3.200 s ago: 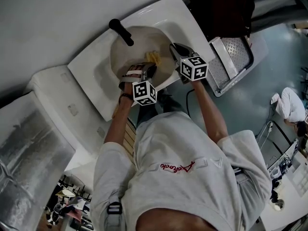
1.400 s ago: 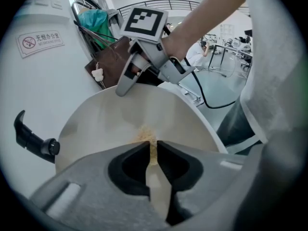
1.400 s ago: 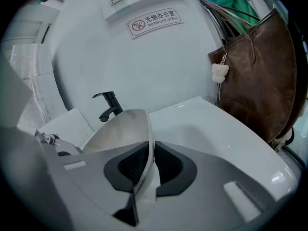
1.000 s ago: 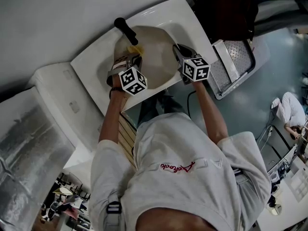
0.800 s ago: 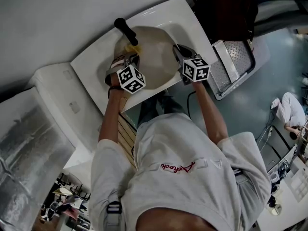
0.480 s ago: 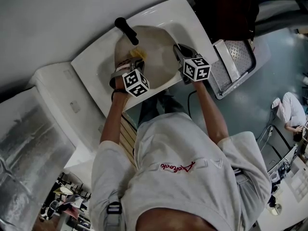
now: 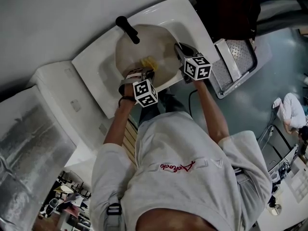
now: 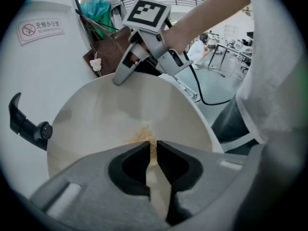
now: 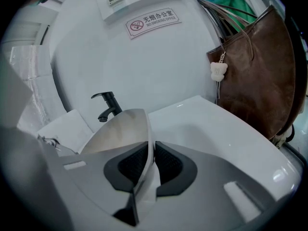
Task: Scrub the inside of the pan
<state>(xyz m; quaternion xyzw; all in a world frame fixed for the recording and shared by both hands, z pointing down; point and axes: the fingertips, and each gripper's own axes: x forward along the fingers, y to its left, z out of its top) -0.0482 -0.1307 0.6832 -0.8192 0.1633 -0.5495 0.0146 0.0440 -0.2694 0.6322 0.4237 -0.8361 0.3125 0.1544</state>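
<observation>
A beige pan (image 7: 154, 42) sits tilted in the white sink (image 7: 185, 16). My left gripper (image 7: 143, 71) is shut on a yellow sponge (image 7: 148, 61), which rests on the pan's inner surface near its near rim. In the left gripper view the sponge (image 8: 143, 135) shows just past the left gripper (image 8: 153, 146), pressed on the pan's inside (image 8: 120, 114). At the pan's right edge my right gripper (image 7: 179, 50) is shut on the rim. The rim (image 9: 146, 126) runs between the pads of the right gripper (image 9: 152, 148); that gripper (image 8: 120, 78) also shows in the left gripper view.
A black faucet (image 7: 127, 29) stands at the sink's far side, just beyond the pan. A brown bag (image 9: 260, 81) hangs to the right of the sink. A metal step platform (image 7: 236, 57) lies on the floor at the right. A white unit (image 7: 53, 95) adjoins the sink's left.
My left gripper has drawn the sponge across the pan, from the far side by the faucet back toward the near rim. The right gripper keeps its hold on the rim.
</observation>
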